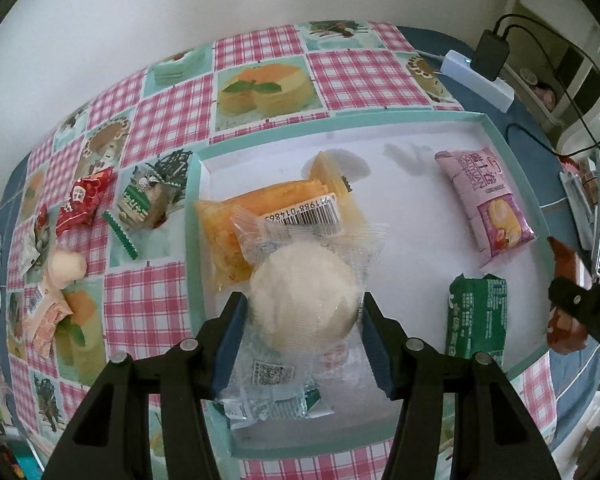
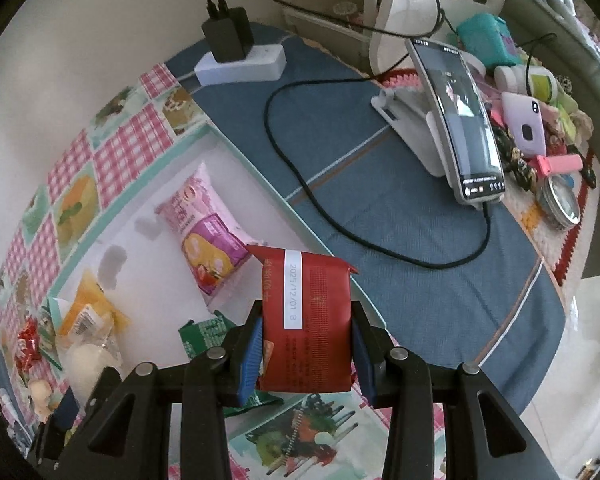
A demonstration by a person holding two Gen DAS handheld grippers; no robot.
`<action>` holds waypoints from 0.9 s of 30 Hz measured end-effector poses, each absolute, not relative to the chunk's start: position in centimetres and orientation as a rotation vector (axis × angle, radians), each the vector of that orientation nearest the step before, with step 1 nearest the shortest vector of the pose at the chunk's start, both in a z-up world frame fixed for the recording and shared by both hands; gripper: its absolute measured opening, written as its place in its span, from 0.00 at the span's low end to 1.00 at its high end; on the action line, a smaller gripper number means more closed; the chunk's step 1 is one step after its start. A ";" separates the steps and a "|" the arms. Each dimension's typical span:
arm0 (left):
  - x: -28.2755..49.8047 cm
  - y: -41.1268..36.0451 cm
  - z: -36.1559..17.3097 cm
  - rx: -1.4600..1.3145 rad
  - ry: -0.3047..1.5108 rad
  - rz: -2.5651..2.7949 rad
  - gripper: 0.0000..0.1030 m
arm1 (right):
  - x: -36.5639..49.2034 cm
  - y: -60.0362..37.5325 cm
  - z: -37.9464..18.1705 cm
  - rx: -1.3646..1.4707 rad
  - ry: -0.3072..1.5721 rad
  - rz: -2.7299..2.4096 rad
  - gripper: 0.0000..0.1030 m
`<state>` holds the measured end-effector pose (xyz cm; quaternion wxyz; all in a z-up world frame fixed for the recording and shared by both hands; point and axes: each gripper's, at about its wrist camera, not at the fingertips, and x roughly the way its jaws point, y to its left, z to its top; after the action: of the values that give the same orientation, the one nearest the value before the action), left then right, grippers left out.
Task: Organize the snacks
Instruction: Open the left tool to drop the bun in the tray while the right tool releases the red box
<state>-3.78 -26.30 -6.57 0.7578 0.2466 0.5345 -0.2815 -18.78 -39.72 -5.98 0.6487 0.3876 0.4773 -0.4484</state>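
My left gripper (image 1: 302, 312) is shut on a round white bun in a clear wrapper (image 1: 300, 300), held over the white tray (image 1: 420, 216). In the tray lie an orange cake packet (image 1: 260, 220), a pink packet (image 1: 488, 204) and a green packet (image 1: 476, 320). My right gripper (image 2: 306, 344) is shut on a red snack packet (image 2: 308, 316), held above the tray's right rim (image 2: 260, 176). The pink packet (image 2: 208, 232), the orange packet (image 2: 88, 316) and the bun (image 2: 88, 360) also show in the right wrist view.
Loose snacks lie left of the tray on the checked cloth: a red packet (image 1: 84, 200), a green-white packet (image 1: 144, 200), a peach-coloured one (image 1: 60, 272). A power strip with charger (image 2: 240, 60), a cable (image 2: 340, 220), a phone on a stand (image 2: 456, 120) and clutter sit to the right.
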 end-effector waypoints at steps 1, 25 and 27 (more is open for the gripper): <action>-3.8 -26.3 -6.6 0.536 1.165 -0.614 0.56 | -18.8 -39.7 -6.2 0.887 1.091 -1.020 0.41; -4.1 -26.1 -5.8 0.488 1.203 -0.685 0.65 | -17.7 -39.6 -6.7 0.851 1.129 -1.028 0.43; -4.2 -26.0 -5.4 0.490 1.193 -0.690 0.65 | -17.6 -39.5 -6.2 0.838 1.123 -1.031 0.43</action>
<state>-4.25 -26.00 -5.39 0.7442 0.2238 0.5448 -0.3150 -17.62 -39.47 -6.23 0.6451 0.3682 0.4932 -0.4529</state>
